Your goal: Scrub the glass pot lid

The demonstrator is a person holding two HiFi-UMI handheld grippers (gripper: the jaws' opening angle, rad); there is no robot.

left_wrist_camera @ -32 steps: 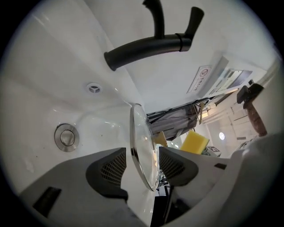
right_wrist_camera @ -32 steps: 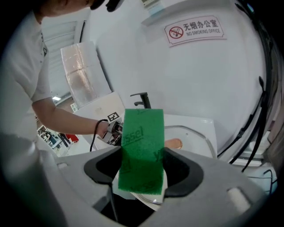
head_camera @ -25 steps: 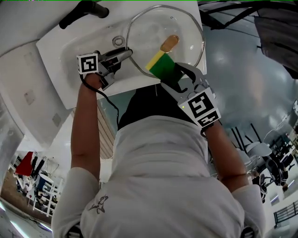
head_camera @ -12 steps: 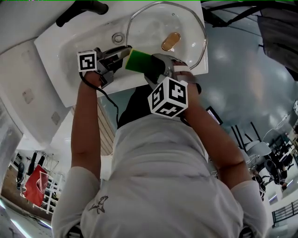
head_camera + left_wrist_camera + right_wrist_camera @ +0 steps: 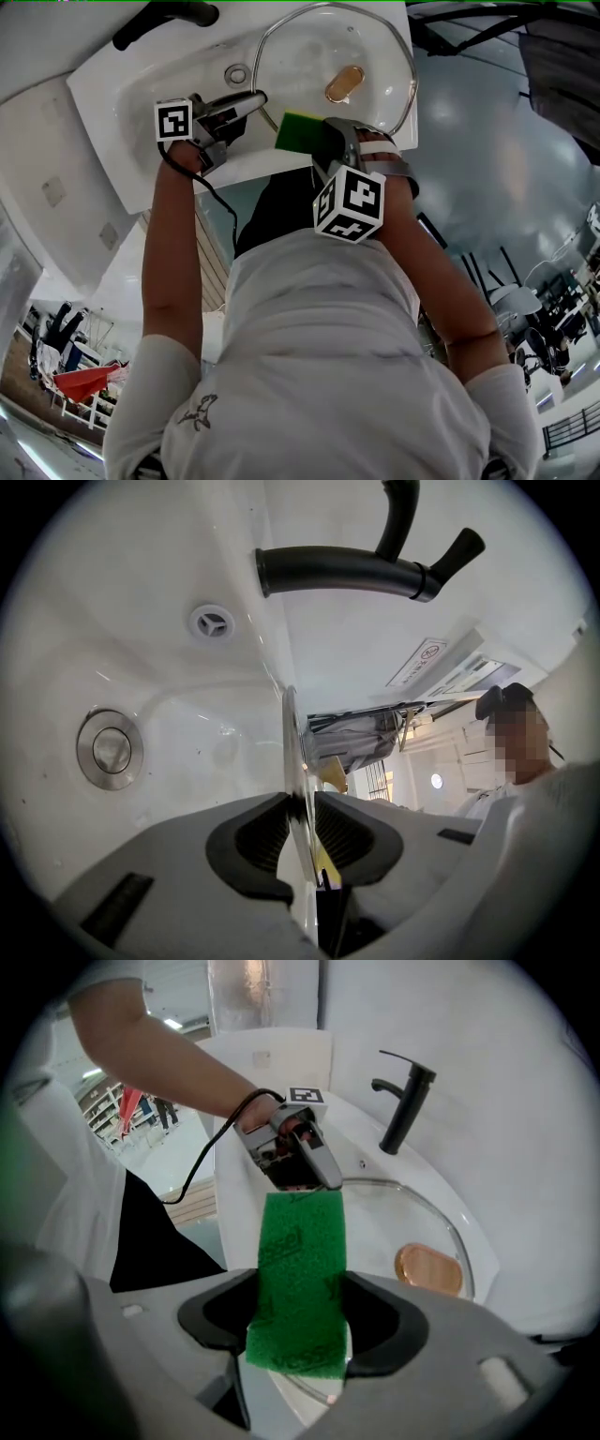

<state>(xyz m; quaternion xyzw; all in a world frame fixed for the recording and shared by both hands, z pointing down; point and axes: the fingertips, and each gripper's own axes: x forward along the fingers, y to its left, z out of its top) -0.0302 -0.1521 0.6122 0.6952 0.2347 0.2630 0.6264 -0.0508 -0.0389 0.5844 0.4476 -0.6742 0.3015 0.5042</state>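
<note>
The glass pot lid (image 5: 298, 54), metal-rimmed with a wooden knob (image 5: 343, 84), lies tilted in the white sink (image 5: 131, 89). My left gripper (image 5: 255, 99) holds its left rim; in the left gripper view the jaws (image 5: 300, 822) have just been closing and both pads press on the lid's edge (image 5: 291, 747). My right gripper (image 5: 321, 133) is shut on a green scrub sponge (image 5: 298, 131) at the lid's near rim, close to the left gripper. In the right gripper view the sponge (image 5: 302, 1279) sticks out between the pads, above the lid (image 5: 412, 1227).
A black faucet (image 5: 164, 19) stands at the sink's far left; it also shows in the left gripper view, faucet (image 5: 347, 572). The drain (image 5: 111, 750) and an overflow hole (image 5: 212, 623) sit in the basin. The sink's front edge is just below the grippers.
The right gripper has rolled and carried the sponge left from beside the knob to the lid's near rim, green face now up. The left gripper stayed at the rim.
</note>
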